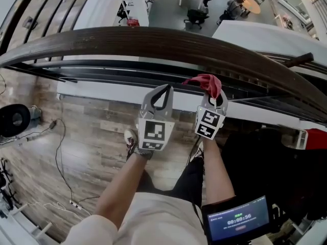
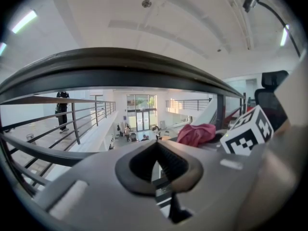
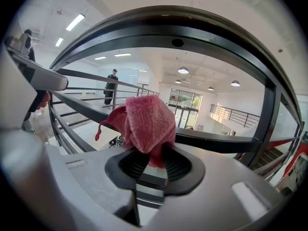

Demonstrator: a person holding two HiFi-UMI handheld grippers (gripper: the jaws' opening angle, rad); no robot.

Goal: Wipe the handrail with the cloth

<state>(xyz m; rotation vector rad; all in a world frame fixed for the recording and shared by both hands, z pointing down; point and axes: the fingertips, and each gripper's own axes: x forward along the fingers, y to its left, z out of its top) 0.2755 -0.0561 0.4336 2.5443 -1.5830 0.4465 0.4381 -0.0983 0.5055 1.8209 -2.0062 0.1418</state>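
Observation:
The dark wooden handrail [image 1: 168, 45] curves across the head view above both grippers; it also arches over the left gripper view as handrail [image 2: 120, 66] and the right gripper view as handrail [image 3: 192, 32]. My right gripper [image 1: 212, 97] is shut on a red cloth [image 1: 207, 83], bunched up just below the rail; the cloth [image 3: 147, 124] sticks up from its jaws. My left gripper [image 1: 162, 90] is shut with nothing in it, to the left of the right one and below the rail. From the left gripper [image 2: 156, 150] the cloth [image 2: 196, 134] shows at right.
Black horizontal railing bars [image 1: 127, 73] run under the handrail, with an atrium and office floor far below. A black round object [image 1: 14, 120] and cables [image 1: 59, 152] lie on the wood floor at left. A small screen [image 1: 237, 221] sits at lower right. A person [image 3: 111, 86] stands far off.

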